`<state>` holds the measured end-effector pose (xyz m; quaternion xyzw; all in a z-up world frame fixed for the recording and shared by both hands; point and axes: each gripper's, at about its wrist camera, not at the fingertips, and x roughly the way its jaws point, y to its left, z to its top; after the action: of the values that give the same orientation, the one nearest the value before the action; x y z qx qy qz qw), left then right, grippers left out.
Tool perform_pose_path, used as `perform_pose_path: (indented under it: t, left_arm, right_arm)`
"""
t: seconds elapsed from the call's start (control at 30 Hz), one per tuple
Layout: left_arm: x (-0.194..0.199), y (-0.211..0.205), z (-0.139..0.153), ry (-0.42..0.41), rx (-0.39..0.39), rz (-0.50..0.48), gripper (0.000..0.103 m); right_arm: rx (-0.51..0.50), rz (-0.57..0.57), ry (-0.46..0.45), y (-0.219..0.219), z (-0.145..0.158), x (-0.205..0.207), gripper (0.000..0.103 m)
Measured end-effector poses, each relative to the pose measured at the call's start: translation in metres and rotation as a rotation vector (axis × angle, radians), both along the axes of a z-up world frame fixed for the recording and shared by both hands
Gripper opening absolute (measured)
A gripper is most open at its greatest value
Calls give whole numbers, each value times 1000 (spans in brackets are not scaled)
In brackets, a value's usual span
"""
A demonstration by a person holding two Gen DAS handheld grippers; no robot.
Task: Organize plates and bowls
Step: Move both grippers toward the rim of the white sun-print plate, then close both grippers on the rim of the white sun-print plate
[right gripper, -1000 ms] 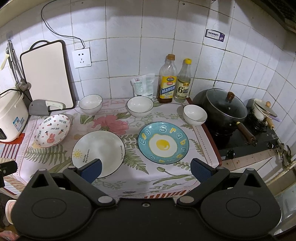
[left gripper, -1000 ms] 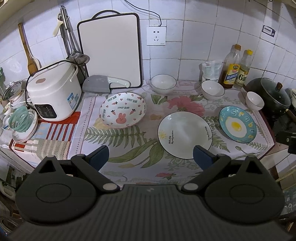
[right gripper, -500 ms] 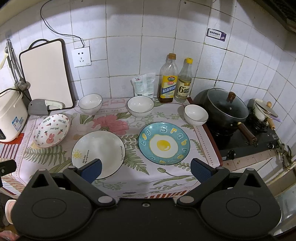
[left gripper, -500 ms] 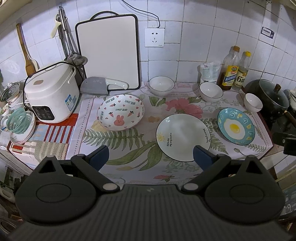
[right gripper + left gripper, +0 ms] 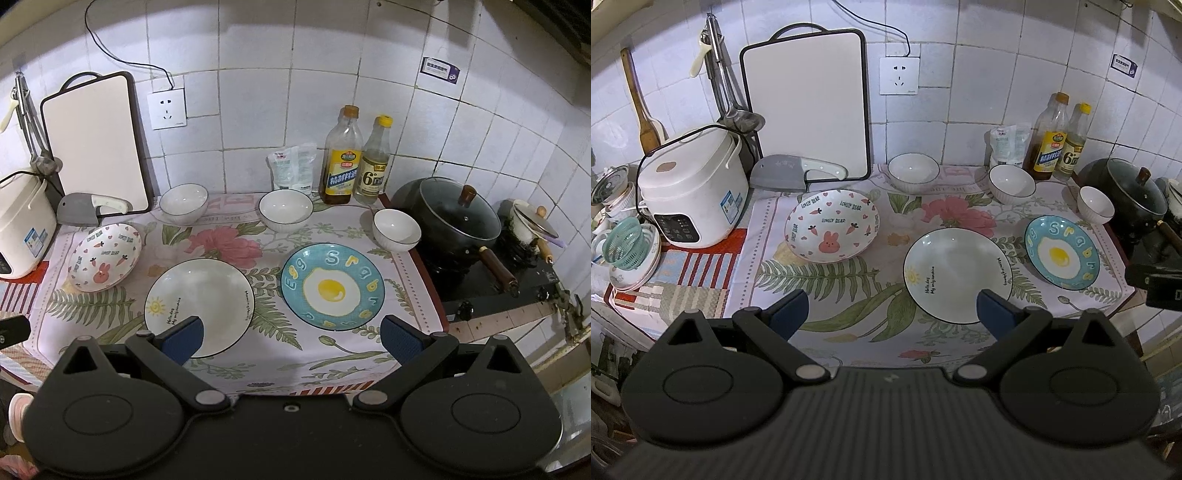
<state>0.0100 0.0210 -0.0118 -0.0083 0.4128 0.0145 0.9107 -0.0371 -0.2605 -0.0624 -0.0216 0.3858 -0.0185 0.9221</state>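
Left gripper [image 5: 888,308]: jaws spread, empty.
Right gripper [image 5: 291,338]: jaws spread, empty.
Blue fried-egg ceramic plate [image 5: 332,286]: frame centre, beside white sun-motif ceramic plate [image 5: 199,306].
Technique: likely pinch one rim edge, lift level, stack.

left gripper [image 5: 890,308] drifted slightly right and back, right gripper [image 5: 291,338] nearly unmoved, dishes untouched

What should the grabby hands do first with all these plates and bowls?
Probably lower the right gripper toward the egg plate just ahead of it. Both grippers are open and hold nothing, and all three plates and three bowls lie apart on the cloth, unstacked.
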Motion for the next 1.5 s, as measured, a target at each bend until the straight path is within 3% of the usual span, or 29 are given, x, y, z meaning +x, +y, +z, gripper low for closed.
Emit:
perform_pose_path:
  t: [0.27, 0.53, 0.73, 0.93, 1.17, 1.5]
  left_arm:
    - [0, 9, 3, -1, 2, -10, 99]
    - [7, 31, 9, -47, -48, 17, 99]
    - [14, 34, -2, -94, -75, 33, 99]
    - [27, 28, -27, -89, -108, 25, 99]
    - [53, 9, -65, -75, -66, 11, 99]
    - [98, 5, -160, -28, -115, 34, 91]
  right_arm:
    - [9, 10, -14, 4, 3, 2, 103]
    - [56, 54, -114, -3, 13, 2, 103]
    - [59, 115, -187, -4, 3, 11, 103]
    - [111, 211, -240, -8, -27, 27, 103]
    - [259, 278, -200, -22, -76, 57, 103]
    - [281, 361, -138, -13, -167, 93, 91]
